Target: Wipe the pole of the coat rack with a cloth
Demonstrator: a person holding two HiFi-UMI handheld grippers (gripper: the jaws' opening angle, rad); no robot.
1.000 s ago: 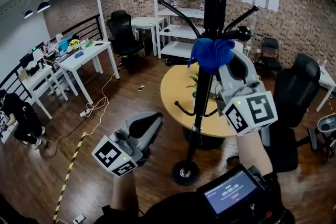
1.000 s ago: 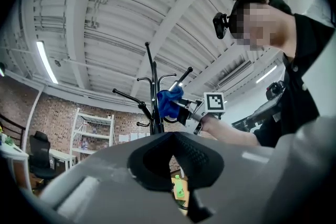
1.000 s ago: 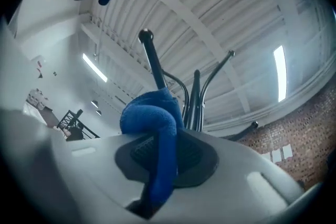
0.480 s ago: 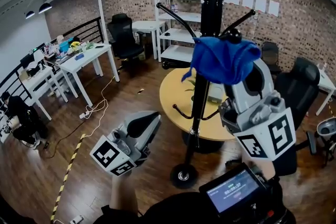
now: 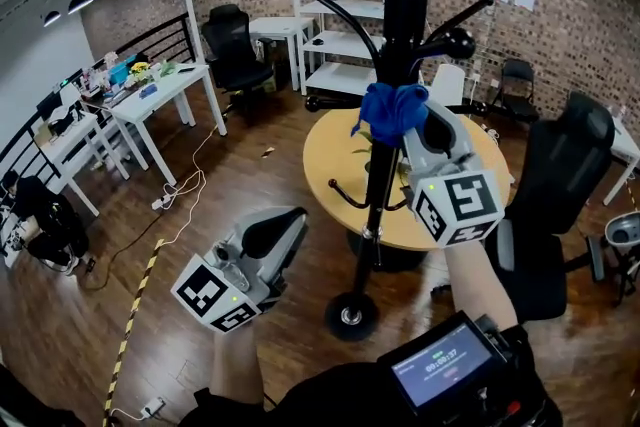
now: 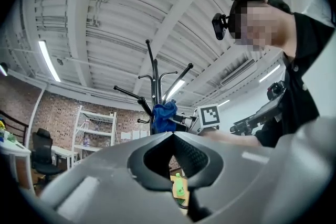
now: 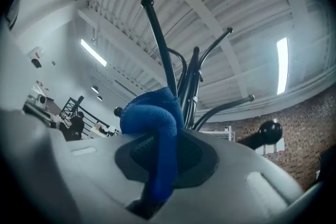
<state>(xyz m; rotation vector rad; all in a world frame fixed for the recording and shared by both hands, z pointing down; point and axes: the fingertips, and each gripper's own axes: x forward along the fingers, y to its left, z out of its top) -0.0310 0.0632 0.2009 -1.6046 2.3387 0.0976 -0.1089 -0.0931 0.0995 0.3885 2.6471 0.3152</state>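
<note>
Cloth (image 5: 392,110) back down against the pole (image 5: 383,177)

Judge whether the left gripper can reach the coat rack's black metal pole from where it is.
Probably yes: the left gripper, shut and empty, sits beside the lower black metal pole with open air between; the right gripper holds the blue cloth higher up.

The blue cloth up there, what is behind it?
The coat rack's black pole runs behind the blue cloth, which the right gripper clamps. The pole's stretch under the cloth is covered.
</note>
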